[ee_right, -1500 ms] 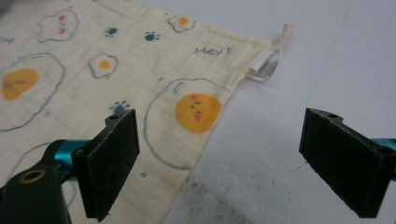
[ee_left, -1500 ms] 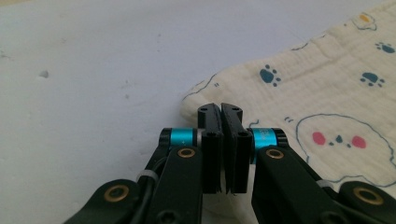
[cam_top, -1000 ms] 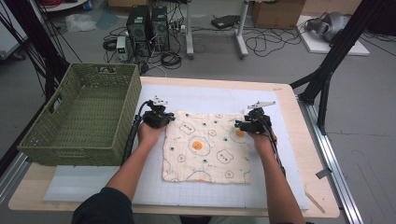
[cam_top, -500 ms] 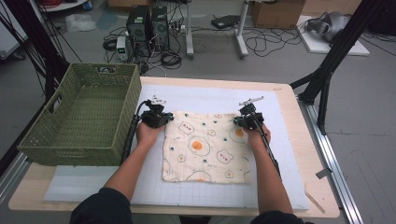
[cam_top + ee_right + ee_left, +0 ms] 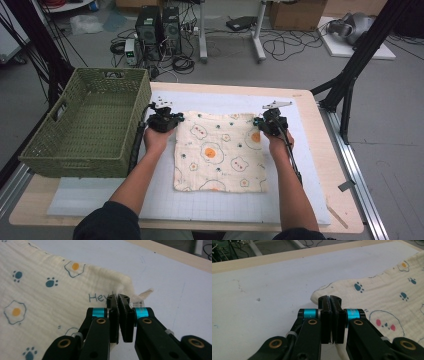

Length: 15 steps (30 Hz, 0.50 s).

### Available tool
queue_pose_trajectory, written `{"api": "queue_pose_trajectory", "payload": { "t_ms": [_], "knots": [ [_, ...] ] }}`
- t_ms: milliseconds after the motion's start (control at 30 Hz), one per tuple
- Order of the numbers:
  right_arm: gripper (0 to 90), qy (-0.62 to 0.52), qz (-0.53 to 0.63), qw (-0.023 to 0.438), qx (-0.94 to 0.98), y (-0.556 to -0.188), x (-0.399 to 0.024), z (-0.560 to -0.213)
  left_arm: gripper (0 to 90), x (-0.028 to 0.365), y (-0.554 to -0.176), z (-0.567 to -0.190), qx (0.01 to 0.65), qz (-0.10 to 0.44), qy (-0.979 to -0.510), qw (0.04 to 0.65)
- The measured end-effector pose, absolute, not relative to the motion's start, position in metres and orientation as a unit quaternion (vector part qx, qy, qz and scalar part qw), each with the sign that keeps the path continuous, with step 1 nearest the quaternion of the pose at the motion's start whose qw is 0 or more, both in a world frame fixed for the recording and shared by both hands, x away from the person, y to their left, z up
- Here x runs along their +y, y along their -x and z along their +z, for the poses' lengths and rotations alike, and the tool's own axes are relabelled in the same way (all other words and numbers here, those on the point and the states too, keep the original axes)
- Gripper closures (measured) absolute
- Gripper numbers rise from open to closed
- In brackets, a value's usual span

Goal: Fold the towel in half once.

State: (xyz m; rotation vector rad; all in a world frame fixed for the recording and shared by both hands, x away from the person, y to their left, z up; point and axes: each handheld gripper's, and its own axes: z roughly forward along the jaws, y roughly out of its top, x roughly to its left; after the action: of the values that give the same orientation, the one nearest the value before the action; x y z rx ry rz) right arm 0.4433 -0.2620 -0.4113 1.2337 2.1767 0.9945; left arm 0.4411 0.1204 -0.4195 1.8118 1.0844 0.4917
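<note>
Cloth [image 5: 220, 152] lies flat on the white mat [image 5: 300, 200] in the middle of the counter [image 5: 345, 220], cream with fried-egg, bear and paw prints; near edge toward the person, far edge toward the counter's back. Left claw [image 5: 170, 119] sits at the cloth's far left corner, jaws pressed together, pinching the corner; in the left gripper view [image 5: 331, 300] the hem curls up to the closed pads. Right claw [image 5: 264, 124] is at the far right corner; its jaws have just been closing and are now pressed together on the cloth edge. In the right gripper view [image 5: 118, 298] the corner bunches at the pads just beside the printed "Hey", with a small label [image 5: 137, 303] poking out behind. Both corners are low, at mat level. Green wicker basket [image 5: 55, 145] stands on the counter's left end, just beside the left claw, apart from the cloth.
</note>
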Motion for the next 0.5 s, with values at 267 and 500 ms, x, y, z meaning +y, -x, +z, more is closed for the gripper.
{"api": "queue_pose_trajectory", "payload": {
  "t_ms": [267,500],
  "knots": [
    [87.3,-0.429,0.39,0.22,0.784,-0.424,-0.267,-0.407,87.0,0.119,-0.428,-0.408,0.415,0.188,-0.753,0.475],
    [87.0,-0.426,0.405,0.213,0.78,-0.405,-0.273,-0.406,87.0,0.119,-0.412,-0.412,0.412,0.187,-0.751,0.481]
  ]
}}
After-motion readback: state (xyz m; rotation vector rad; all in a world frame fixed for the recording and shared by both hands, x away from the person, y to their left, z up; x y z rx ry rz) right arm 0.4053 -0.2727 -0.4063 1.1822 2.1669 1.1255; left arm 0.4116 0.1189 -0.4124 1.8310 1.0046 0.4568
